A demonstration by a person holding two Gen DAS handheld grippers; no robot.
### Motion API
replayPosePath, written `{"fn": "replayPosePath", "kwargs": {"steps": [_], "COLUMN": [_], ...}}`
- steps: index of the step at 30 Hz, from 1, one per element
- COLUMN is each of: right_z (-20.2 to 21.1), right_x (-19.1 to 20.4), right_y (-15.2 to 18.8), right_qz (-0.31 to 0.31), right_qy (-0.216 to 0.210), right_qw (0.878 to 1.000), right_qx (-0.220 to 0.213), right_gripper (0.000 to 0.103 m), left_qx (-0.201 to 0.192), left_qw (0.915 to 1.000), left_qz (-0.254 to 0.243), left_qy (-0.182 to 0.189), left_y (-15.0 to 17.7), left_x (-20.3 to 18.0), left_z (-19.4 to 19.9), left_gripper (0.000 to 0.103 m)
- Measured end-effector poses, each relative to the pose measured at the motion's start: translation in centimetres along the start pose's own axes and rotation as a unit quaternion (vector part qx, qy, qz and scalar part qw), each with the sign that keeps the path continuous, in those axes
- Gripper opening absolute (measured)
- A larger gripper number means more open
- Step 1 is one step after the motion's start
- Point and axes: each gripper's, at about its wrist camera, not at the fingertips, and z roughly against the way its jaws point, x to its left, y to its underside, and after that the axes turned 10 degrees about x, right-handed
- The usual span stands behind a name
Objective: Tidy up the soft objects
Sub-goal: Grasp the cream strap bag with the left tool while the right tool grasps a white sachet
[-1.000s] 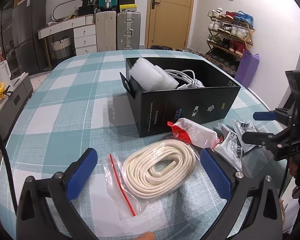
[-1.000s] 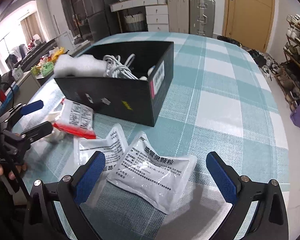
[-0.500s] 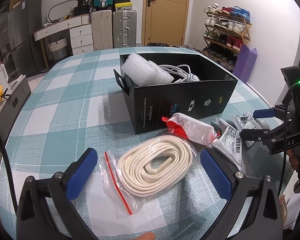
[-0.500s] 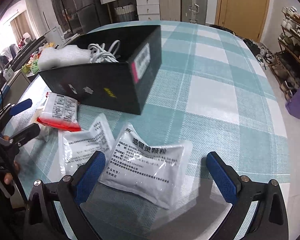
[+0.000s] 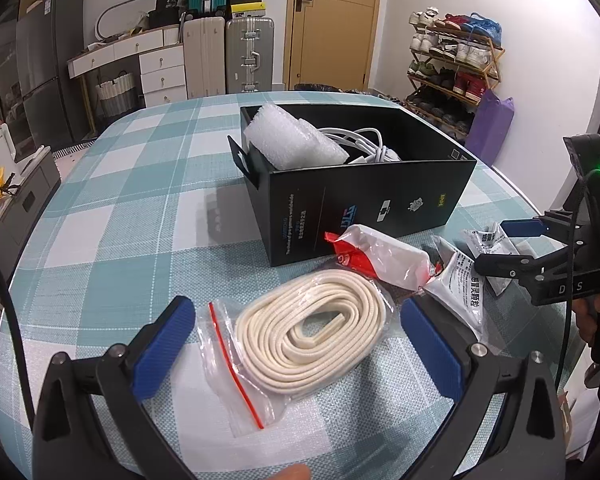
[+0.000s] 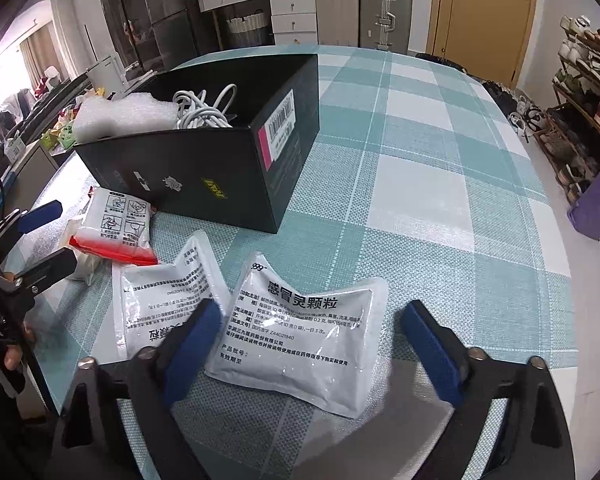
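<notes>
The right gripper (image 6: 308, 344) had just been closing around the white granule sachet (image 6: 300, 340) at the table's (image 6: 440, 184) near edge, jaws still clear of it. Best squeeze its middle, then carry it to the black box (image 6: 204, 168) farther in. The left gripper (image 5: 300, 344) stood wide over the bagged cord (image 5: 308, 336).

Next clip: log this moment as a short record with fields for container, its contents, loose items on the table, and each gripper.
container: black box, open top
contents: white foam, white cable
loose items: bagged cream cord, red-and-white packet, two white sachets
left gripper: open around the cord bag
right gripper: jaws just closing around a sachet, not yet pressing
</notes>
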Motion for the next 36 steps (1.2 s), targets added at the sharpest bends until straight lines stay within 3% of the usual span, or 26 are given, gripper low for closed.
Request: {"fn": "replayPosePath", "kwargs": {"steps": [6, 12, 28, 33, 36], "right_z": [0.3, 0.7, 2.9, 3.1, 3.1], "right_x": [0.7, 0.9, 1.0, 1.1, 1.1], "right_y": [0.1, 0.3, 0.4, 0.4, 0.4], "right_qz": [0.026, 0.035, 0.035, 0.036, 0.035], "right_qy": [-0.010, -0.022, -0.043, -0.043, -0.042], "right_qw": [1.000, 0.999, 0.997, 0.997, 0.997], "right_qx": [-0.007, -0.012, -0.052, -0.055, -0.056], "right_gripper": [0.067, 0.058, 0.058, 0.058, 0.058], "left_qx": [0.001, 0.003, 0.032, 0.039, 0.044], "left_qw": [1.0000, 1.0000, 0.9995, 0.9988, 0.9985], "left_qz": [0.000, -0.001, 0.001, -0.023, -0.031], "left_qy": [0.000, 0.000, 0.001, 0.019, 0.000], "left_y": [0.1, 0.1, -0.1, 0.1, 0.2], "left_x": [0.0, -0.1, -0.2, -0.8, -1.4], "left_z": [0.0, -0.1, -0.9, -1.0, -1.1], "left_gripper": [0.103, 0.103, 0.103, 0.103, 0.103]}}
